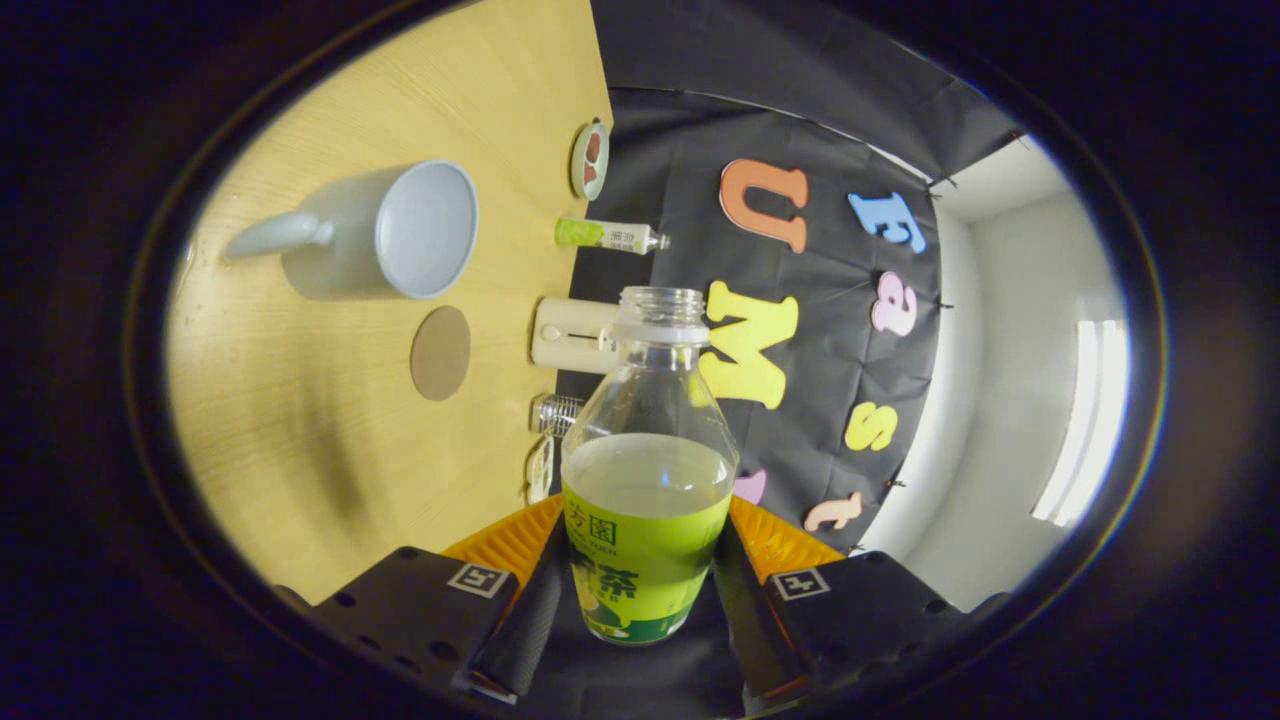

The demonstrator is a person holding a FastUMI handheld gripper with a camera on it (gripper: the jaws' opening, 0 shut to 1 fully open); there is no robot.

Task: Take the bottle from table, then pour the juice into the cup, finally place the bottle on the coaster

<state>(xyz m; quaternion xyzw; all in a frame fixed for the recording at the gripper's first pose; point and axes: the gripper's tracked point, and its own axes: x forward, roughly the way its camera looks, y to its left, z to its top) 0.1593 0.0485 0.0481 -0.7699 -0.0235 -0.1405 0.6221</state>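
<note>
Your tool [640, 590] is grasping the open bottle [648, 480], seemingly rolled sideways so juice can run toward the cup [400, 230], left of the coaster [440, 352].

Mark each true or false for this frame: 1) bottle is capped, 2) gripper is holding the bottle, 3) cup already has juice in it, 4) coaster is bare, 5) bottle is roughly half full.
1) False. The bottle has no cap; its mouth is open.
2) True. Both fingers of the gripper press on the bottle's labelled lower part.
3) False. The inside of the cup looks empty, no liquid visible.
4) True. The round coaster lies on the table beside the cup with nothing on it.
5) True. The liquid stands at about the middle of the bottle's body, just above the label.
</note>
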